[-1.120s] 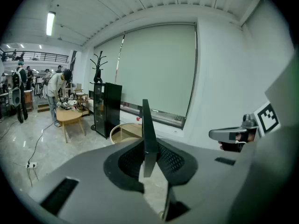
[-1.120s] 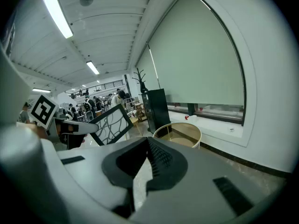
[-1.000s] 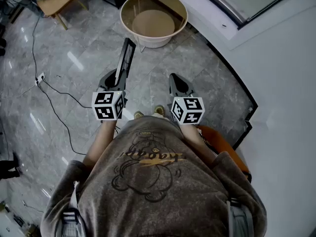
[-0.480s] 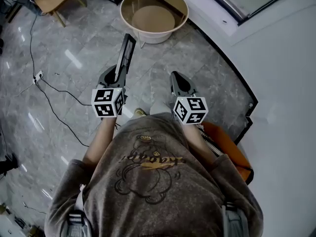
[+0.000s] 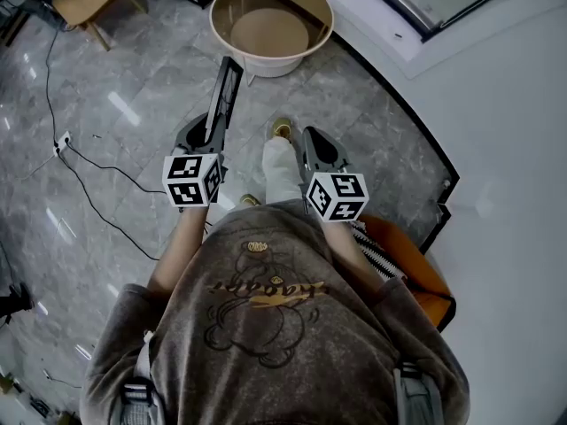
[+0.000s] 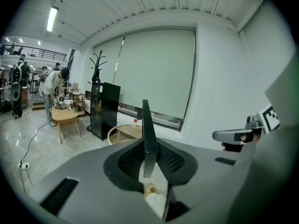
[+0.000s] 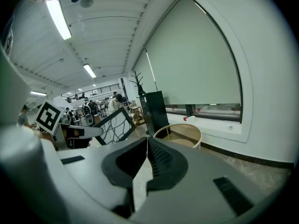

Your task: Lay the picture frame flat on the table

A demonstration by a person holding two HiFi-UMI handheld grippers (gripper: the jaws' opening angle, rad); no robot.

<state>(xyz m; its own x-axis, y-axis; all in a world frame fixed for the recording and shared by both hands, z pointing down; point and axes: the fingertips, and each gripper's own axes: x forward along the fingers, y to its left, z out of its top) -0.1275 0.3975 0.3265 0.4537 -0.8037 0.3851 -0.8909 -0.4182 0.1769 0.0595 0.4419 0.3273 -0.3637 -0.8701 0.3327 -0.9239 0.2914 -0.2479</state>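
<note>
The picture frame (image 5: 224, 96) is black-edged and stands on edge, pointing away from me toward the round table (image 5: 270, 25). My left gripper (image 5: 211, 129) is shut on its near end. In the left gripper view the frame (image 6: 148, 134) shows edge-on, upright between the pads. From the right gripper view its patterned face (image 7: 114, 126) is visible at the left. My right gripper (image 5: 316, 142) hangs beside it to the right, its jaws together (image 7: 146, 141) with nothing between them. The round table (image 6: 125, 132) has a beige rim and stands ahead on the floor.
My leg (image 5: 282, 168) and shoe (image 5: 283, 129) show between the grippers. A cable (image 5: 97, 162) runs over the marble floor at the left. A black cabinet (image 6: 103, 108) stands behind the round table. A white wall and dark sill (image 5: 416, 140) close the right side. An orange bag (image 5: 403, 268) lies at my right.
My leg has swung forward and now shows between the two grippers. The round table sits slightly further up and left in the picture. The left gripper still grips the frame.
</note>
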